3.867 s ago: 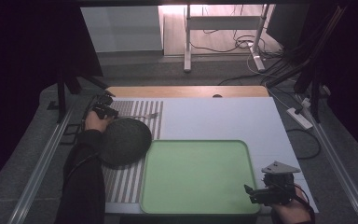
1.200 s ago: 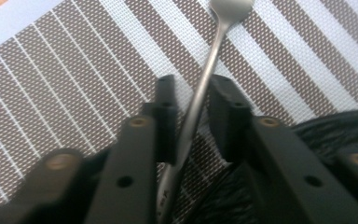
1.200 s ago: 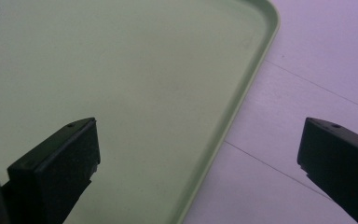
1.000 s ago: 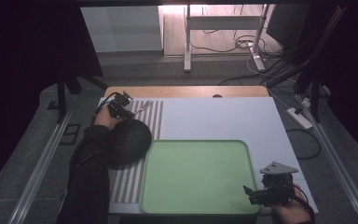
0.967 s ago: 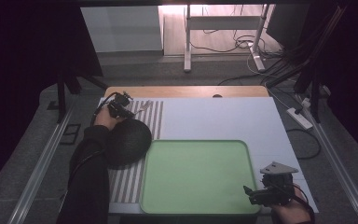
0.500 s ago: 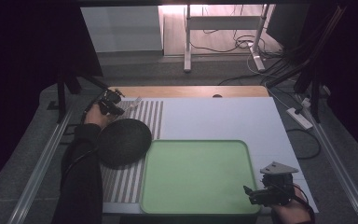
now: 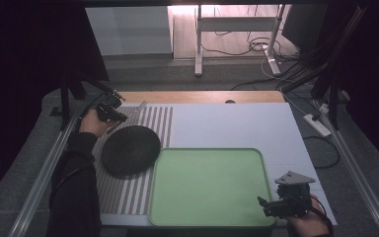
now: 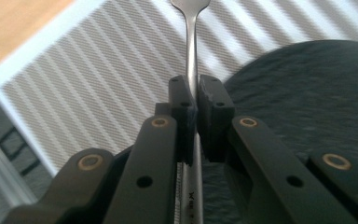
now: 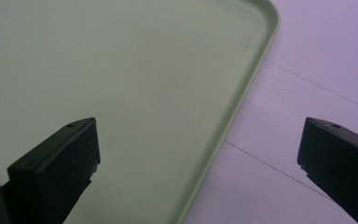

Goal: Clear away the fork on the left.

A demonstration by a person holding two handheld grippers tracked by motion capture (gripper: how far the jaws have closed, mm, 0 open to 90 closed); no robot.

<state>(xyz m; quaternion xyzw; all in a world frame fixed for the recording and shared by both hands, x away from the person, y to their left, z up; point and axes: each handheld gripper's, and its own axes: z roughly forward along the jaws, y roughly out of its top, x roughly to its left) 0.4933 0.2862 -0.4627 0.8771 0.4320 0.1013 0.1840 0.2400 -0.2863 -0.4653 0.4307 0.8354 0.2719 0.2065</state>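
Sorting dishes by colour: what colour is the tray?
Pale green tray; the high view shows it best.

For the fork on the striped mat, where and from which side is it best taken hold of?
Best on the slim handle, as the left tongs do now: their jaws are shut across its narrow sides, coming along the handle from its end, with the head pointing away. The fork lies beside the dark plate, so approaching from the handle end probably keeps the jaws off the plate's rim.
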